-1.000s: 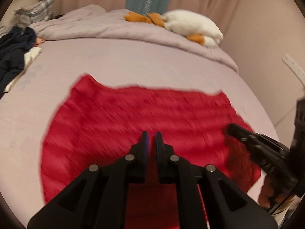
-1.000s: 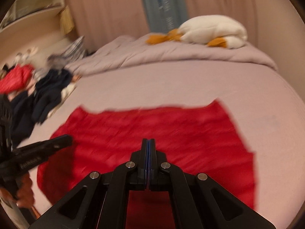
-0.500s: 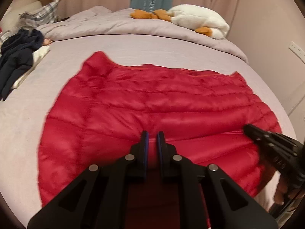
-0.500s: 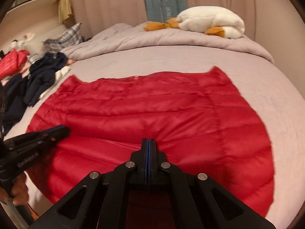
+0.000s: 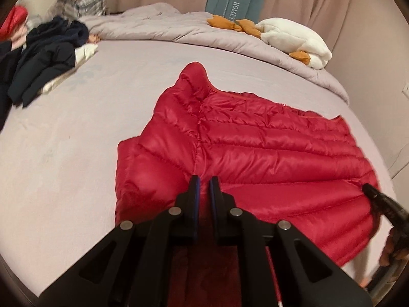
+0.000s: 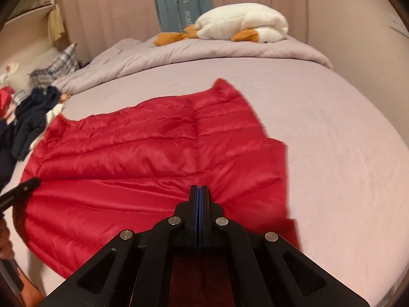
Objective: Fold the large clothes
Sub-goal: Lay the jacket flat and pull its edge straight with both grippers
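- Left gripper (image 5: 203,183): fingers (image 5: 194,192) a narrow gap apart, red fabric pinched between them at the near hem of the jacket (image 5: 255,153). The gap is closing slightly.
- Right gripper (image 6: 200,192): fingers pressed fully together on the same near hem, further right. The fabric fans out in creases from each grip, so both appear to be pulling.
- Jacket lies spread flat on the bed (image 6: 345,153), hem at the near edge, two corners pointing far. Judgement: it is held at two hem points so the near half can be carried over in a fold.
- Far left: dark clothes (image 5: 43,61) piled, apart from the jacket.
- Far: duvet (image 6: 230,48) bunched, plush goose (image 6: 242,20) on it.
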A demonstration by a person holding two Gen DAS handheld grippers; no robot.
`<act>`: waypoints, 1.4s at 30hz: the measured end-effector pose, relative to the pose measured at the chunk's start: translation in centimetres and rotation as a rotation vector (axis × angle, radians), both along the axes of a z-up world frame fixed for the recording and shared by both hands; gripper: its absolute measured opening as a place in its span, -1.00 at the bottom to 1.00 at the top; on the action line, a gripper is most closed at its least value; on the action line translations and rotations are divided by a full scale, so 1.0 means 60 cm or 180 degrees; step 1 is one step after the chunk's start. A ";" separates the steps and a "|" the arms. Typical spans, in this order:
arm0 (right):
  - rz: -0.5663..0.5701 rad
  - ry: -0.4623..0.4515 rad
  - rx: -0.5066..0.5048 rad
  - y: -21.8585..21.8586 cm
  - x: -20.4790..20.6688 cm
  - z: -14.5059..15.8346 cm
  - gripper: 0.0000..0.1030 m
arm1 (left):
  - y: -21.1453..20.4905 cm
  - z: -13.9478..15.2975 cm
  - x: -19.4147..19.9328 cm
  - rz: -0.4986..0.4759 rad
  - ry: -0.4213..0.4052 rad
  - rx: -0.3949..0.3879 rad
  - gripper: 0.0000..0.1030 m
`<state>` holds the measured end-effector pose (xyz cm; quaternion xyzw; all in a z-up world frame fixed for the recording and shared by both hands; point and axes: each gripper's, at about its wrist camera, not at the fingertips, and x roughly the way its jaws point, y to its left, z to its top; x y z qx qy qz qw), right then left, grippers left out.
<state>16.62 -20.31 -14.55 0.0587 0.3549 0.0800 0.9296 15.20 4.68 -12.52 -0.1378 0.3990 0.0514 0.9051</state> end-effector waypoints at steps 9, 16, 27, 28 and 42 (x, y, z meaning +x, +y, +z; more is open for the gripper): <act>0.0322 -0.0154 0.0319 0.004 -0.066 0.045 -1.00 | -0.040 0.060 -0.064 -0.0389 -0.0176 -0.0299 -0.10; 0.1026 0.0041 0.0630 0.071 -0.097 0.031 -1.00 | -0.107 0.036 -0.086 -0.0911 -0.0052 -0.0480 -0.08; 0.0739 0.0255 0.0369 0.073 -0.084 -0.017 -1.00 | -0.081 -0.022 -0.068 -0.0493 0.0165 -0.0082 -0.31; 0.0692 0.0254 0.0351 0.067 -0.085 -0.018 -1.00 | -0.076 -0.024 -0.069 -0.0456 0.0174 -0.0064 -0.32; 0.0138 0.0312 0.0270 -0.006 -0.089 -0.037 -1.00 | -0.041 -0.030 -0.081 -0.0123 0.0247 -0.0024 -0.43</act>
